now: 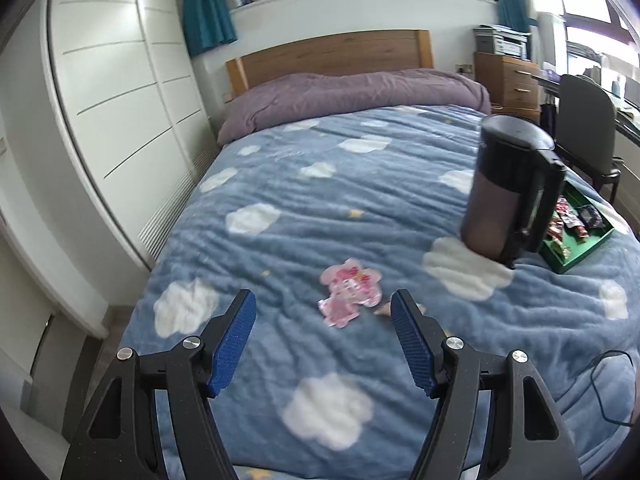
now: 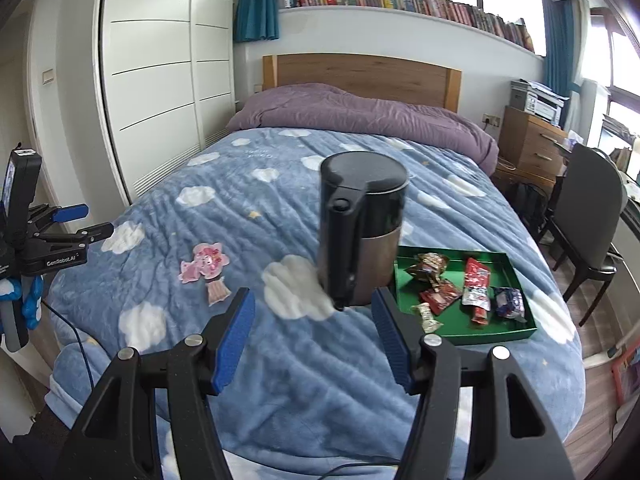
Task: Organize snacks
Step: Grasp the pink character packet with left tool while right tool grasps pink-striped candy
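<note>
Both views are taken from above the foot edge of the bed (image 1: 360, 208), angled down toward the headboard (image 2: 360, 76). The left wrist view sits further left; the kettle (image 1: 508, 188) and green tray (image 2: 516, 334) are shared.

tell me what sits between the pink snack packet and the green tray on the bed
The dark kettle stands between the pink snack packet and the green tray, right beside the tray; the right wrist view shows it best.
</note>
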Demonstrator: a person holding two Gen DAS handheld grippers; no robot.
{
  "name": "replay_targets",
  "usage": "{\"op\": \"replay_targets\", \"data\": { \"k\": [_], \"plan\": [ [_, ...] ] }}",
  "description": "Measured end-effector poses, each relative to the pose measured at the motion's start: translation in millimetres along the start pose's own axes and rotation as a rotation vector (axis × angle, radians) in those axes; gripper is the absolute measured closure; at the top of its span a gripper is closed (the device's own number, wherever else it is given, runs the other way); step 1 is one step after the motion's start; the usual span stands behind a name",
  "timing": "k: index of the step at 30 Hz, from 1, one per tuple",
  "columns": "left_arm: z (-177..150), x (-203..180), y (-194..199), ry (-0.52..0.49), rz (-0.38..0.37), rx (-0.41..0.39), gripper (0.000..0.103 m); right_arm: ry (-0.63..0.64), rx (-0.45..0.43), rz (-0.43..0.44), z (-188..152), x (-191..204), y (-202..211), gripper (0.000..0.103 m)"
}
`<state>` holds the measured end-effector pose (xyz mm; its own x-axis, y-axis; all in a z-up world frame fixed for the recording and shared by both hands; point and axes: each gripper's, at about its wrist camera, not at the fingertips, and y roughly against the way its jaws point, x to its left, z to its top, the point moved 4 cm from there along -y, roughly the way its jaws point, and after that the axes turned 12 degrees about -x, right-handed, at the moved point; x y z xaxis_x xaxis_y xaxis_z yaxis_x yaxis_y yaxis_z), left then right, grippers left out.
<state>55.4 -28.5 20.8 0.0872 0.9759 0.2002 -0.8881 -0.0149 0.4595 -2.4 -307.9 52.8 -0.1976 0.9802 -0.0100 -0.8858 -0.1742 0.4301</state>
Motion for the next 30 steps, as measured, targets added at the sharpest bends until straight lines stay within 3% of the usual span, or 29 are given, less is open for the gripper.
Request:
{"op": "replay_targets", "data": {
  "k": [6,16,30],
  "plan": [
    [-27.6,26.4,-14.6,0.05,0.01,0.042,0.039,0.025,0.039,0.042,-5.5,31.6,-18.2,0.0],
    [-62.4,35.3,-53.9,0.114,-0.034,0.119,0.039,0.05,0.135,0.112,-22.9,73.2,-70.4,0.0],
    [-89.9,29.2,-140.9,0.061,-0.152,0.228,0.039,0.067,0.285,0.22,-55.9,110.5,-169.4,0.0]
  ]
}}
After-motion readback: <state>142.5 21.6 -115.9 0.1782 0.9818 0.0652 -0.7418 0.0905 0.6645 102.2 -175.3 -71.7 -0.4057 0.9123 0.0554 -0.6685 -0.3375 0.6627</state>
